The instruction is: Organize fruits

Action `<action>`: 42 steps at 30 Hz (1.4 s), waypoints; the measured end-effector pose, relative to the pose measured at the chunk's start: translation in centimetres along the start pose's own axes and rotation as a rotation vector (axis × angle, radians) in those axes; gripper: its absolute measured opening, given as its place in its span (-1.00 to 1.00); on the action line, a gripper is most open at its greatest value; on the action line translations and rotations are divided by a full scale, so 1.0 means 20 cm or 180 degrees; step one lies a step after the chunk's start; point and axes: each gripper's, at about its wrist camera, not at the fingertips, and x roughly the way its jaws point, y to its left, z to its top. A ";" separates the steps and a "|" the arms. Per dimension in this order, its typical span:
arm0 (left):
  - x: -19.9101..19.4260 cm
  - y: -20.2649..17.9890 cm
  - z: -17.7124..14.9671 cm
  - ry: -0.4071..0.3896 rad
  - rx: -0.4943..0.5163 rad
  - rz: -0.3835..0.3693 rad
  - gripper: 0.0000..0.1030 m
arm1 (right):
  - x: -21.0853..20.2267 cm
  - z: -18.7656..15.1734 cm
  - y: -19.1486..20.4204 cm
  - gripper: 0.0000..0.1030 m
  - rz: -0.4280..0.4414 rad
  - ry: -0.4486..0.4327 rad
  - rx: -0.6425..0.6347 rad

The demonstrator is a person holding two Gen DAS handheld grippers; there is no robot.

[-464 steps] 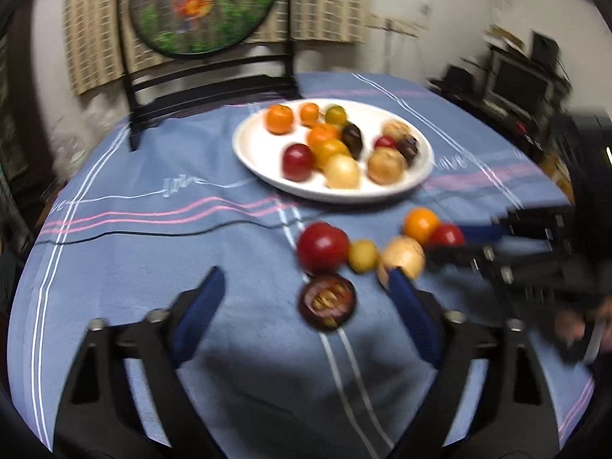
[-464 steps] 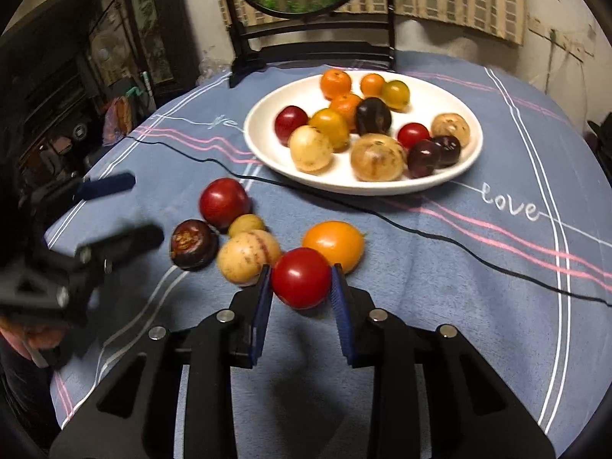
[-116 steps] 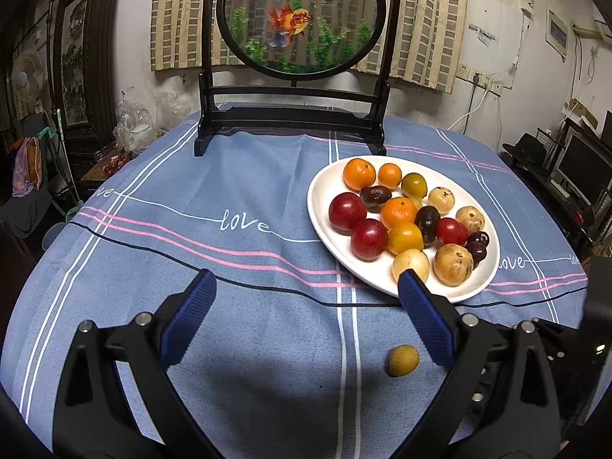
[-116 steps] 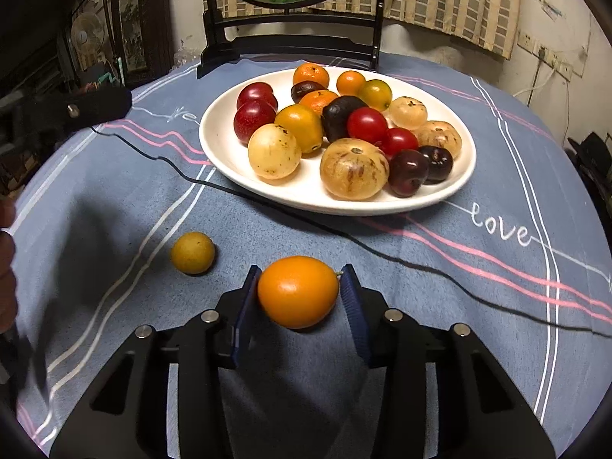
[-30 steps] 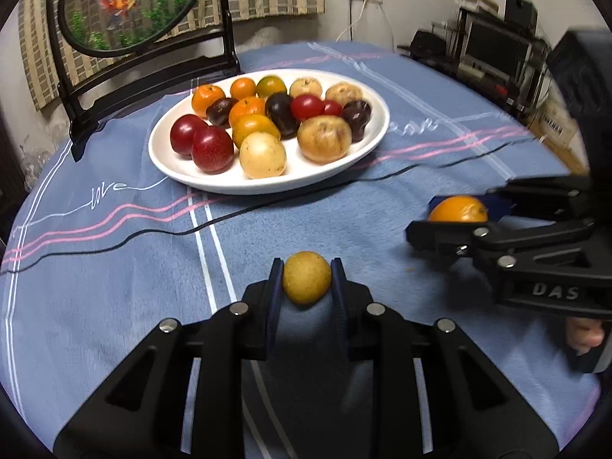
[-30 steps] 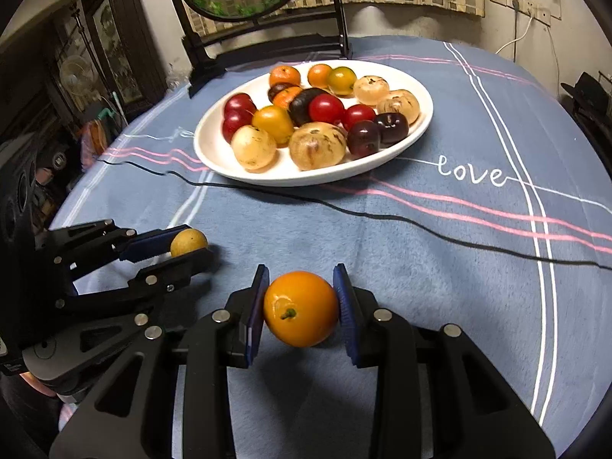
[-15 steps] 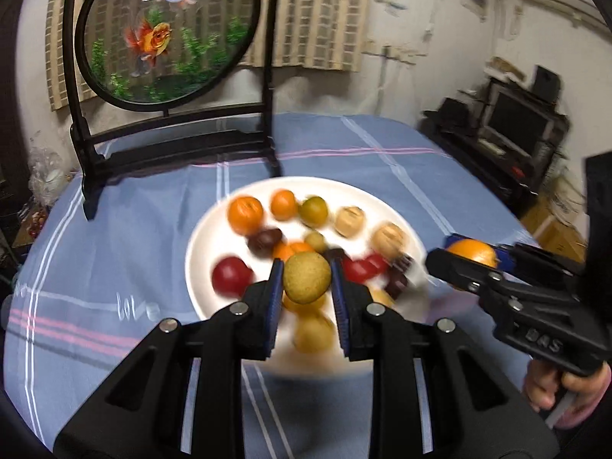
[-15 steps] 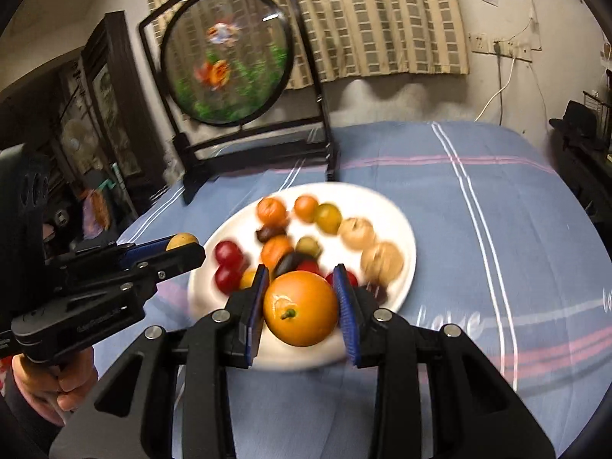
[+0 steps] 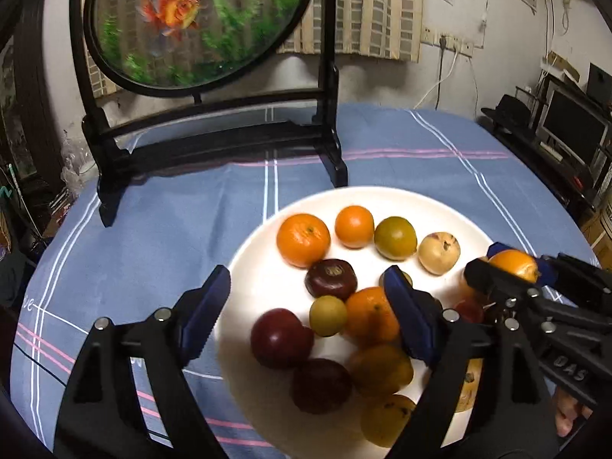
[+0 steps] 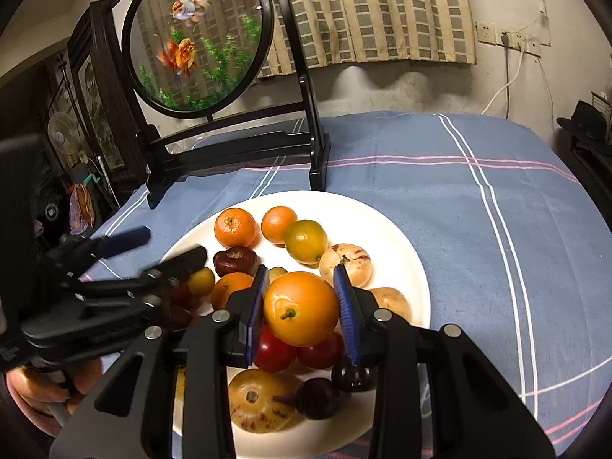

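Note:
A white plate (image 9: pixel 264 252) holds several fruits: oranges, dark red plums, yellow and brown ones. My left gripper (image 9: pixel 306 306) is open and empty above the plate. A small yellow fruit (image 9: pixel 328 315) lies on the plate between its fingers, beside a dark red plum (image 9: pixel 281 338). My right gripper (image 10: pixel 302 306) is shut on a large orange (image 10: pixel 301 313) and holds it above the plate (image 10: pixel 401 252). The right gripper with the orange (image 9: pixel 512 264) also shows at the right of the left wrist view. The left gripper (image 10: pixel 153 248) shows at the left of the right wrist view.
A round fish tank on a black stand (image 9: pixel 214 137) stands on the blue striped tablecloth (image 10: pixel 497 210) just behind the plate. Furniture and monitors (image 9: pixel 573 130) stand beyond the table's right edge.
My left gripper has opened and let go of the small yellow fruit, which now lies on the plate. Both grippers have moved closer over the plate; the right still holds the orange.

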 end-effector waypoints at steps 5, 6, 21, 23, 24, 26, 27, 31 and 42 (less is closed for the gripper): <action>-0.05 0.07 0.01 0.0016 -0.0159 -0.0003 0.64 | 0.04 -0.01 0.01 -0.26 -0.0003 0.0066 -0.0047; -0.06 0.07 0.01 0.0007 -0.0169 0.0014 0.66 | 0.04 -0.01 0.01 -0.14 -0.0021 0.0057 -0.0039; -0.54 0.04 -0.21 -0.0263 -0.0082 0.0105 0.92 | -0.45 -0.19 0.08 0.71 0.0015 -0.0134 -0.0190; -0.62 0.02 -0.28 -0.0282 -0.0061 0.0092 0.92 | -0.54 -0.27 0.09 0.97 0.0065 -0.0146 -0.0253; -0.65 0.01 -0.31 -0.0292 -0.0053 0.0088 0.92 | -0.57 -0.30 0.10 0.97 0.0071 -0.0143 -0.0285; -0.72 -0.02 -0.40 -0.0349 -0.0021 0.0060 0.92 | -0.64 -0.38 0.11 0.97 0.0038 -0.0150 -0.0401; -0.76 -0.04 -0.45 -0.0389 0.0003 0.0055 0.93 | -0.67 -0.42 0.12 0.97 0.0001 -0.0172 -0.0441; -0.82 -0.09 -0.57 -0.0437 0.0059 -0.0019 0.94 | -0.75 -0.57 0.11 0.97 -0.0075 -0.0100 -0.0562; -0.84 -0.15 -0.69 -0.0355 0.0169 0.0188 0.94 | -0.75 -0.71 0.11 0.97 -0.0335 0.0078 -0.0728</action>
